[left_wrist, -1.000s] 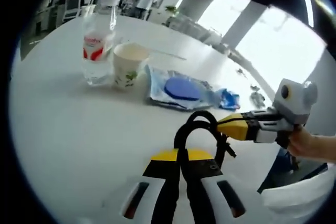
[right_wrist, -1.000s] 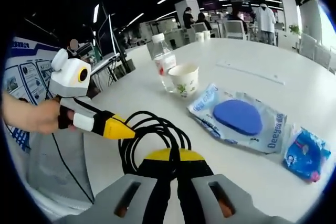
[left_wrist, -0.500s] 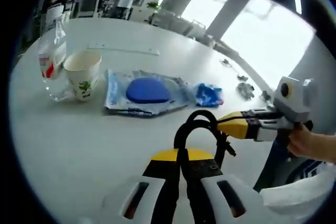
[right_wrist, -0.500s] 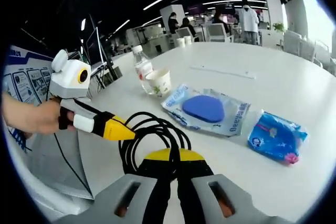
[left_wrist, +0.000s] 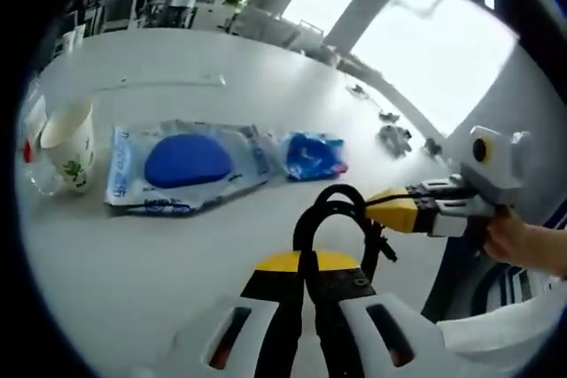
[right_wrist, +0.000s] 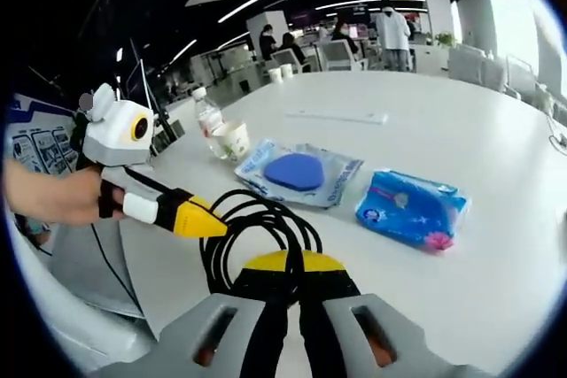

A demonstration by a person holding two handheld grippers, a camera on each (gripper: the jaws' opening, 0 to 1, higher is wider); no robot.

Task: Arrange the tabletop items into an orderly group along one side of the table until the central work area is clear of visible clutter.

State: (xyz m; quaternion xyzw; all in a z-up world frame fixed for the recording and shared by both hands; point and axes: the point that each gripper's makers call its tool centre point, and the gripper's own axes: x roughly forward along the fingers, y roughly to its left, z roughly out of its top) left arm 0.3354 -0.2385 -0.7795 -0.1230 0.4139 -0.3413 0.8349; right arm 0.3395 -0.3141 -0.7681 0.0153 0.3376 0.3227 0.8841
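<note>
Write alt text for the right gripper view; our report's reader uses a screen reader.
On a white table lie a blue packet, a clear pouch holding a blue pad, a paper cup and a water bottle. The right gripper points at them, jaws shut; the left gripper enters from the left.

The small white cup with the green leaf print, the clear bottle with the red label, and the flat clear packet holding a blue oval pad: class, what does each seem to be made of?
The small white cup with the green leaf print looks like matt paper: opaque, thin rim. The clear bottle with the red label seems glossy plastic: see-through wall, white cap. The flat clear packet holding a blue oval pad looks like thin shiny plastic film, wrinkled, with printed blue edges; the pad's own material is unclear.
</note>
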